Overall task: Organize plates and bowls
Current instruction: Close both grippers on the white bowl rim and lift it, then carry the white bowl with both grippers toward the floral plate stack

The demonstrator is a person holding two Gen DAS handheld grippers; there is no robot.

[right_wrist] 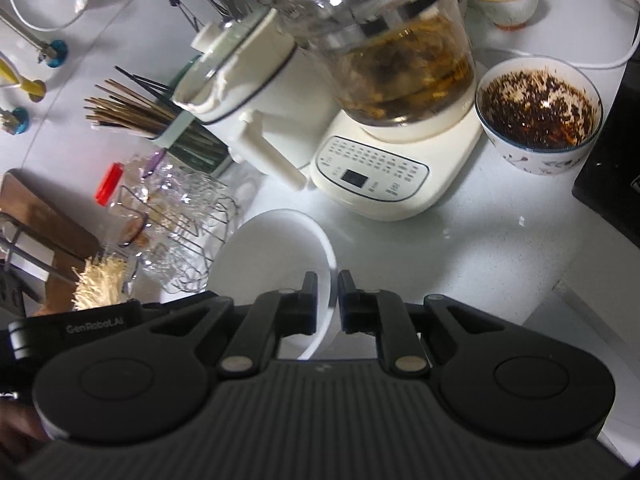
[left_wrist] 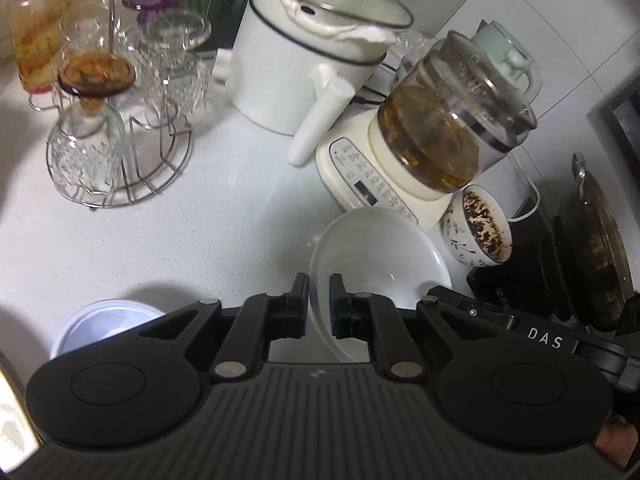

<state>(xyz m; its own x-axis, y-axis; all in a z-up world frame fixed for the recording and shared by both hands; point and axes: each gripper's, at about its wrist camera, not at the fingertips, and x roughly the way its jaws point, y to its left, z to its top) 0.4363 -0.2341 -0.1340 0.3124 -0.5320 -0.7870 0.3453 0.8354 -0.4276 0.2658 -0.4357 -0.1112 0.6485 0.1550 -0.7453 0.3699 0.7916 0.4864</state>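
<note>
Left hand-held gripper (left_wrist: 319, 300) and right hand-held gripper (right_wrist: 328, 300) are each pinching opposite rims of the white bowl (left_wrist: 376, 248), tilted above the desk (left_wrist: 180, 232). Keeping both grips level is preventing slip near the kettle base (right_wrist: 372, 176).

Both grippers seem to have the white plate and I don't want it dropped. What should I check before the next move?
1. Left gripper clamped on the white plate rim: ok, rim sits between its jaws.
2. Right gripper clamped on the opposite rim: ok.
3. Plate is empty: ok, nothing in it.
4. Plate clear of the kettle base: cannot tell, its far edge overlaps the base in the left wrist view.
5. Dirty patterned bowl out of the way: ok, it stands apart beside the kettle base.
6. Landing spot for the plate: cannot tell, none identifiable.
</note>
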